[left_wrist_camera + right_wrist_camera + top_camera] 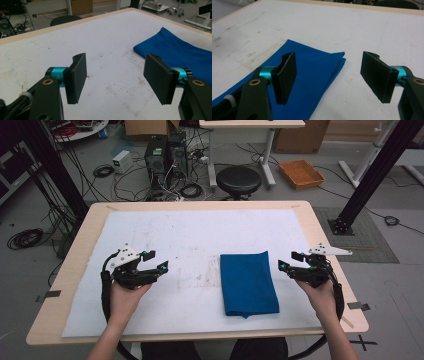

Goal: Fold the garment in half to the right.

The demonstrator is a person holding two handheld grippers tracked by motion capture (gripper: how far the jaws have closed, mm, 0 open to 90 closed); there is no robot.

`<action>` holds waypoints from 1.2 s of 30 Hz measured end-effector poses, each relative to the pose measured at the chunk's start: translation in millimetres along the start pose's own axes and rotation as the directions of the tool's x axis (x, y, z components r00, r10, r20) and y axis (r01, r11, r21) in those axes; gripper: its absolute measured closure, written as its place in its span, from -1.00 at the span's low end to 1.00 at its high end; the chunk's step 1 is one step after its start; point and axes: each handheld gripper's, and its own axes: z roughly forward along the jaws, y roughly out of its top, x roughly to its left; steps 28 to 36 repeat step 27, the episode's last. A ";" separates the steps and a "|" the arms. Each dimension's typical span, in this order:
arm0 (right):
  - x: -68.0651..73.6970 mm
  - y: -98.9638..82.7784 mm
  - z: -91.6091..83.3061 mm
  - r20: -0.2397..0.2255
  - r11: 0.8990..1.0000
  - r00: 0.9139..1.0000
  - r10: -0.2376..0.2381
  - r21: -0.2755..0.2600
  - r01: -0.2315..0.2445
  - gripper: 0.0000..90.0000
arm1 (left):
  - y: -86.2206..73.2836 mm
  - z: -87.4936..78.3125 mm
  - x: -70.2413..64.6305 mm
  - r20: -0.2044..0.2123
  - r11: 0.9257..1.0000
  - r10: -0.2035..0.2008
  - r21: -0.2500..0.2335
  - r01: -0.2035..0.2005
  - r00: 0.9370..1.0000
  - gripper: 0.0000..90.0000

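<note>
So you've got the wooden table (pixel 75 251) with that big white sheet (pixel 190 230) covering most of the top, and the sheet is pretty scuffed, with brownish smudges around the middle. Lying flat on the sheet, right of centre and toward your edge, is the blue cloth (pixel 248 283), folded into a neat rectangle with its long side running away from you. One small corner pokes out along its near edge. In the right gripper view you can see the stacked folded layers at the far corner of the cloth, so it's several plies thick there.

Your left gripper (pixel 155 260) sits off to the left over bare sheet, well apart from the cloth, pointing roughly toward it. Its jaws are spread wide and there's nothing between them. In the left gripper view the fingers (pixel 76 77) frame only stained sheet, with the cloth lying off to the right past the far jaw.

Your right gripper (pixel 291 260) is just beside the cloth's right edge, pointing in at it. It's released too: jaws wide apart, holding nothing. In the right gripper view one of the pads (pixel 285 77) hangs over the blue fabric and the other over white sheet, with the cloth's edge running between them. Can't tell whether the pad over the fabric actually touches it.
</note>
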 end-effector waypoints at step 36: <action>0.1 0.1 6.1 0.005 1.000 1.000 -0.012 0.017 0.012 -0.37 | -3.0 -2.7 -1.5 -0.006 1.000 0.006 0.009 -0.006 1.000 -0.21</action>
